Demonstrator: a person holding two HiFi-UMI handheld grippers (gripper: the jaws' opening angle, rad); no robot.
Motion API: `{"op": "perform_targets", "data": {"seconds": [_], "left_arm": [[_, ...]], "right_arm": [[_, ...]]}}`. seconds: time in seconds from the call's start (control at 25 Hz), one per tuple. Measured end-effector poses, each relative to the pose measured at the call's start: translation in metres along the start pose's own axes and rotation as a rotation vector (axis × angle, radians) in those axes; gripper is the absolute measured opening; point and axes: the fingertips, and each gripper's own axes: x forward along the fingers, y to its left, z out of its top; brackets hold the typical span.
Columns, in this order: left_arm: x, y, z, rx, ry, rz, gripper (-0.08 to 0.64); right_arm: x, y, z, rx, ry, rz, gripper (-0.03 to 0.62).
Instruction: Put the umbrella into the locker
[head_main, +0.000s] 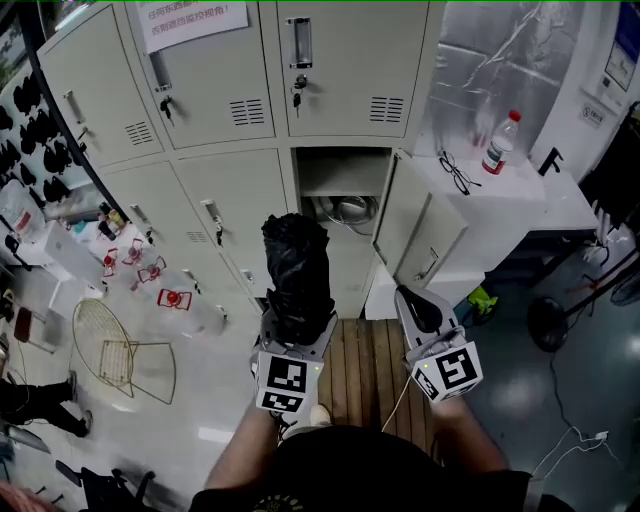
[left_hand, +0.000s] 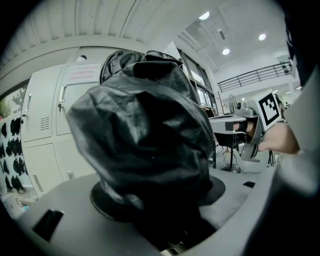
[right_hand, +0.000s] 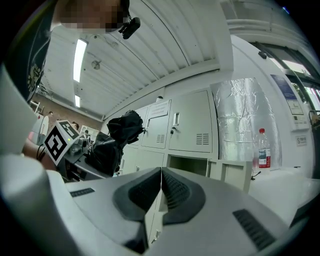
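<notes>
Left claw (head_main: 297, 325): jaws stand partly apart and are clamped on the lower end of the umbrella (head_main: 296, 265).
Right claw (right_hand: 161, 189): jaws are pressed together with nothing between them, and it is level with the left claw on its right.
Umbrella: black, folded, its fabric crumpled. It rises out of the left claw in front of the lockers, outside any compartment and just left of the open one in the head view.
Open compartment (head_main: 345, 172): middle row of the grey bank. Its door (head_main: 415, 225) is swung out to the right, and what lies inside is too small to tell.
White ledge (head_main: 520, 195): right of the door, bearing a bottle (head_main: 500, 143) and a pair of glasses (head_main: 458, 172).
Floor: wooden slats (head_main: 365, 365) lie under the claws, and a wire chair (head_main: 110, 345) stands well apart at the left.
</notes>
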Motion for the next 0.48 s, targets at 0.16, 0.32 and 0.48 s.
{"op": "perform_targets", "data": {"seconds": [0.16, 0.32, 0.48], "left_arm": [[0.004, 0.014, -0.004, -0.011, 0.005, -0.016, 0.299], [0.01, 0.03, -0.01, -0.017, 0.009, -0.034, 0.299], [0.018, 0.045, -0.017, -0.023, 0.021, -0.058, 0.299]], "right_arm": [[0.02, 0.008, 0.002, -0.001, -0.004, 0.008, 0.028], [0.037, 0.012, 0.003, -0.012, 0.004, 0.005, 0.028], [0.05, 0.017, 0.004, -0.02, 0.01, -0.013, 0.028]]}}
